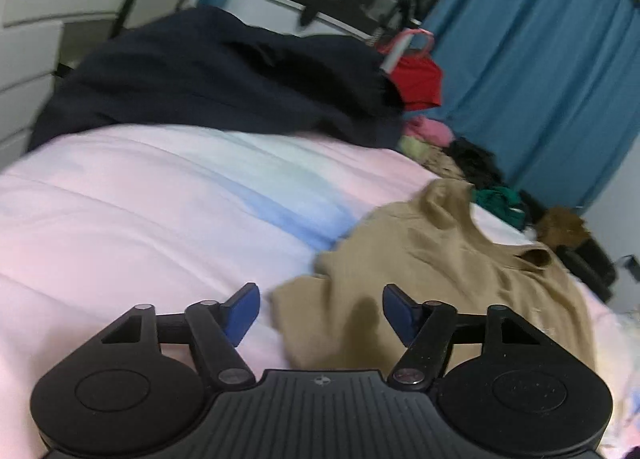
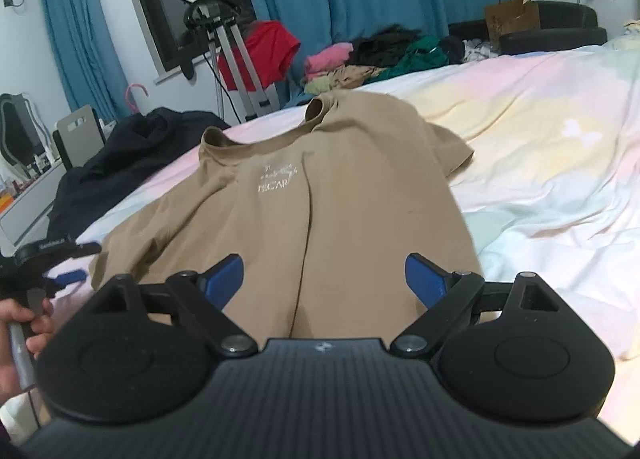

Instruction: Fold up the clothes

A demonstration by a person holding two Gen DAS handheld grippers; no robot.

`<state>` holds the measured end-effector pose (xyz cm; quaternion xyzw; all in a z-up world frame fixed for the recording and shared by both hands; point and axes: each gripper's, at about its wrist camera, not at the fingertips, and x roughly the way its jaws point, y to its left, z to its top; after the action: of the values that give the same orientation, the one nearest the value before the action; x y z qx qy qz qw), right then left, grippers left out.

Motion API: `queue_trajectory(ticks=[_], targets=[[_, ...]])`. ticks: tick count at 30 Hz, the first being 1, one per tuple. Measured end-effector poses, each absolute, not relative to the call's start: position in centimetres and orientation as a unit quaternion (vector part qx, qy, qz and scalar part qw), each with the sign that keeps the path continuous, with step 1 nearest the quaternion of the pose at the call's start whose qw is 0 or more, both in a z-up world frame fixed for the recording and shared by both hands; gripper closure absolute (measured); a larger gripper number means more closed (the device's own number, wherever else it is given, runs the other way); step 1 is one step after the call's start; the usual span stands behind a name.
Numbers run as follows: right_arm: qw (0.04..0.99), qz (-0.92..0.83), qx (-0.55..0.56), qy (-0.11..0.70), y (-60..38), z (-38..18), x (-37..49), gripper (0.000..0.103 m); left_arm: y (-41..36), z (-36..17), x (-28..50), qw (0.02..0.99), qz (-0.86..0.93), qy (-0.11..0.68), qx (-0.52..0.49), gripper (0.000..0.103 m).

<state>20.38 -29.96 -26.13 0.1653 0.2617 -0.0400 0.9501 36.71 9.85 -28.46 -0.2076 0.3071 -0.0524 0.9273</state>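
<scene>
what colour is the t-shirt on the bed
Tan t-shirt with pale chest print; clearest in the right wrist view.

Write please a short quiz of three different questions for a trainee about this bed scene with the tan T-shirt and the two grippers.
1. True or false: the right gripper is shut on the tan T-shirt.
2. Which garment lies beyond the shirt's collar, toward the desk? A) dark navy garment B) white towel C) striped scarf
3. Fill in: the left gripper hovers over the shirt's ____ edge, jaws open.

Key: 1 false, both grippers are open and hold nothing; 2 A; 3 left, where shirt meets the pastel bedcover.
</scene>
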Motion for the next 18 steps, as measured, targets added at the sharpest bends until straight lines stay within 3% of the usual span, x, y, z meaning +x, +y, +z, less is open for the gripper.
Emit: queue_trajectory(ticks=[2,5,7,18], targets=[[0.950,-0.039,0.162,0.265,-29.8,-26.3,20.5,0.014,9.3,-28.6,36.9,0.925,-0.064,0.313,-0.205,0.046],[0.949,-0.040,0.160,0.268,-29.8,-26.4,20.3,0.014,8.4,-29.0,37.4,0.926,-0.063,0.331,-0.169,0.065],[0.950,-0.046,0.157,0.267,-30.0,-26.2,20.1,0.014,8.1,-28.7,37.8,0.931,-0.055,0.331,-0.146,0.093],[0.956,-0.099,0.154,0.230,-32.1,-25.1,19.7,0.014,8.8,-15.9,45.3,0.971,0.037,0.238,-0.014,0.096]])
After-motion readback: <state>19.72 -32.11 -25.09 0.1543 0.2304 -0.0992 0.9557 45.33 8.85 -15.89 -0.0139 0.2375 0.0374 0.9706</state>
